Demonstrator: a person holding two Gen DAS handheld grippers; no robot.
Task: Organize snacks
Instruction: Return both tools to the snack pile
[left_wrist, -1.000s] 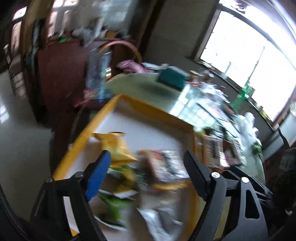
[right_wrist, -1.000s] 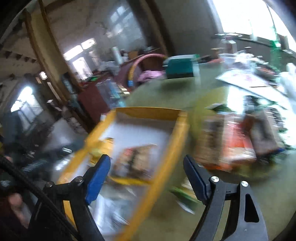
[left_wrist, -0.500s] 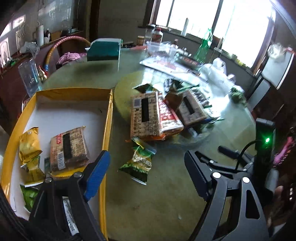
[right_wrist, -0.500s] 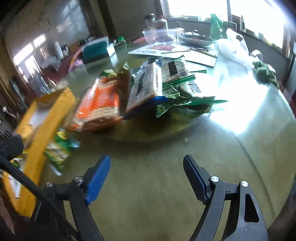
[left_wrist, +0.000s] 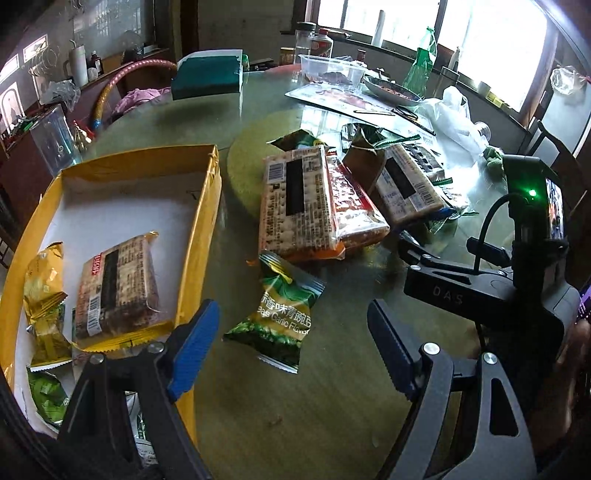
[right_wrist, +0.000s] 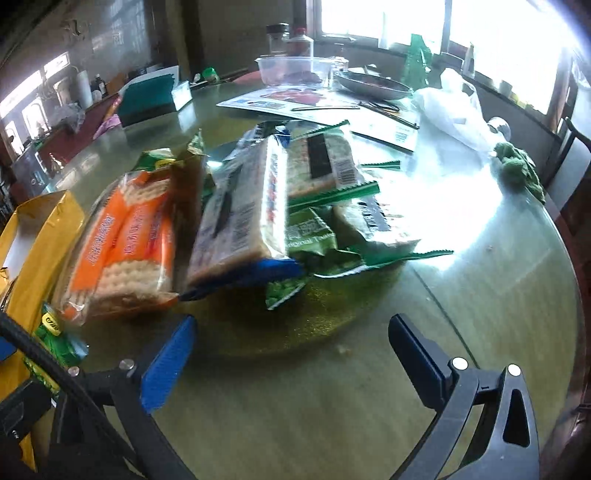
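Note:
A green pea snack packet lies flat on the glass table, just ahead of my left gripper, which is open and apart from it. To its left stands a yellow box holding a cracker pack and small yellow and green packets. A pile of cracker packs rests on the round turntable. My right gripper hovers over bare glass in front of that pile. Its jaws are opening and nothing is between them. An orange cracker pack and a blue-edged pack face it.
At the far side of the table are a teal box, a clear plastic tub, papers, a metal dish, a green bottle and a white plastic bag. The right-hand tool's black housing sits right of my left gripper.
Both views swung away from the yellow box toward the snack pile and came lower over the table. The green packet now lies just ahead of the left fingers. The right jaws have spread wider.

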